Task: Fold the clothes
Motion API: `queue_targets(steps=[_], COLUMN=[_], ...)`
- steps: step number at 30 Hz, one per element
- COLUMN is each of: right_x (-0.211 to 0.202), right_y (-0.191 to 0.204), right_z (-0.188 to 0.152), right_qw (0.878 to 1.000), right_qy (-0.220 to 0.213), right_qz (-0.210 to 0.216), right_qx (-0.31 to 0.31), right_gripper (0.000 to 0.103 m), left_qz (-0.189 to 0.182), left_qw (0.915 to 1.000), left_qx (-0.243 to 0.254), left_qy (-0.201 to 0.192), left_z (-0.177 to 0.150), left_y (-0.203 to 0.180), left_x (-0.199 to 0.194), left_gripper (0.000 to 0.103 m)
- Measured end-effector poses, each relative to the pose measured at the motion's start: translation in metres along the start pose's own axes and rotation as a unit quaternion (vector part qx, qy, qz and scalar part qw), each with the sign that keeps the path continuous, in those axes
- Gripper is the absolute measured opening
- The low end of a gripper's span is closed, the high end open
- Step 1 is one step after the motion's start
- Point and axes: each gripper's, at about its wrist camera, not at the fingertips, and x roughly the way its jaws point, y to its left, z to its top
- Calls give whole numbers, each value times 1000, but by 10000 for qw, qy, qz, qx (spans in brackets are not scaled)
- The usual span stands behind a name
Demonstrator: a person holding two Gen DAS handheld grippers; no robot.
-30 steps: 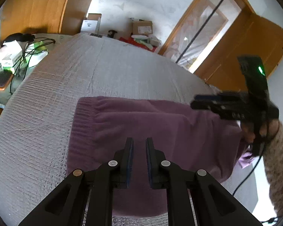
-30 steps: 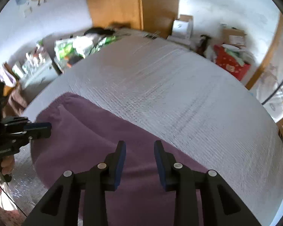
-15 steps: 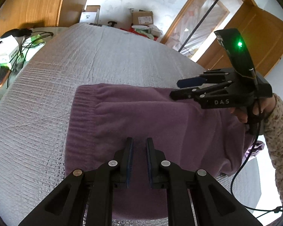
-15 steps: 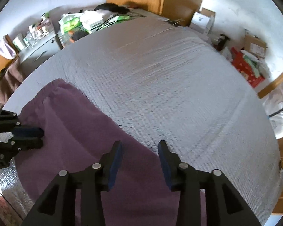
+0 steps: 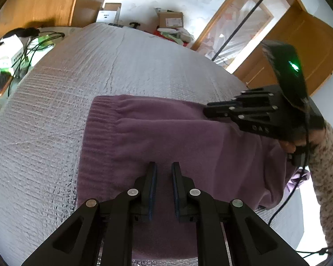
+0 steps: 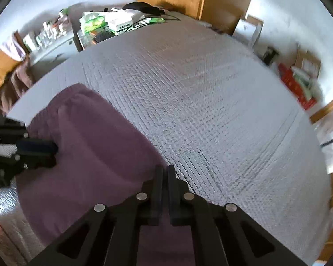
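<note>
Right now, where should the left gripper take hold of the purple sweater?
Probably the ribbed hem of the purple sweater, approached from the left gripper's own side: that thick edge lies flat and exposed on the quilted cover.

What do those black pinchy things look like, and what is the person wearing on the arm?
Each hand-held gripper is matte black, with two flat fingers lined with dark blue pads and round silver rivets on angular linkages. The left hand-held gripper shows this up close. The right hand-held gripper carries faint letters "DAS", a curved black top piece with a green light, and a black cable trailing down. The sleeve is pale, speckled knit.
</note>
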Motion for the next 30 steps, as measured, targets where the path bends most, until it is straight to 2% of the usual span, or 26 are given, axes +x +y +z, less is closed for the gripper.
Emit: queue_targets(steps=[4, 8, 10, 14, 15, 18, 22, 24, 26, 27, 30], right_x=[-33, -75, -92, -116, -121, -138, -149, -148, -146, -145, -142], right_y=[7, 21, 34, 63, 70, 92, 123, 136, 150, 156, 178], right_z=[-6, -15, -21, -37, -41, -54, -72, -81, -91, -95, -109], right_qw=[9981, 9932, 9904, 9864, 9853, 9816, 9777, 9771, 9763, 9758, 9738], right_qy=[-499, -1028, -1236, -1548, -1622, -1844, -2035, -2059, -2082, -2093, -2143], right_qz=[-351, -538, -601, -552, -533, -473, -436, -415, -424, -429, -447], right_qx=[50, 131, 131, 18, -17, -121, -274, -337, -423, -472, -623], right_gripper=[3, 3, 3, 3, 3, 3, 3, 3, 3, 3, 3], left_qz=[74, -117, -202, -649, -730, -982, -1627, -1793, -1705, -1661, -1393], left_qw=[9999, 9993, 9986, 9947, 9938, 9908, 9793, 9742, 9755, 9761, 9801], left_qx=[-79, -233, -369, -688, -727, -837, -1178, -1337, -1367, -1381, -1412], left_qy=[-85, -276, -321, -413, -417, -401, -257, -290, -255, -238, -103], left_z=[-1, -2, -1, 0, 0, -4, -17, -22, -25, -27, -34], left_y=[-2, -4, -5, -10, -12, -21, -27, -29, -31, -32, -33], left_x=[-8, -24, -31, -46, -49, -59, -75, -80, -83, -84, -84], left_gripper=[13, 13, 21, 30, 36, 40, 44, 45, 48, 53, 54])
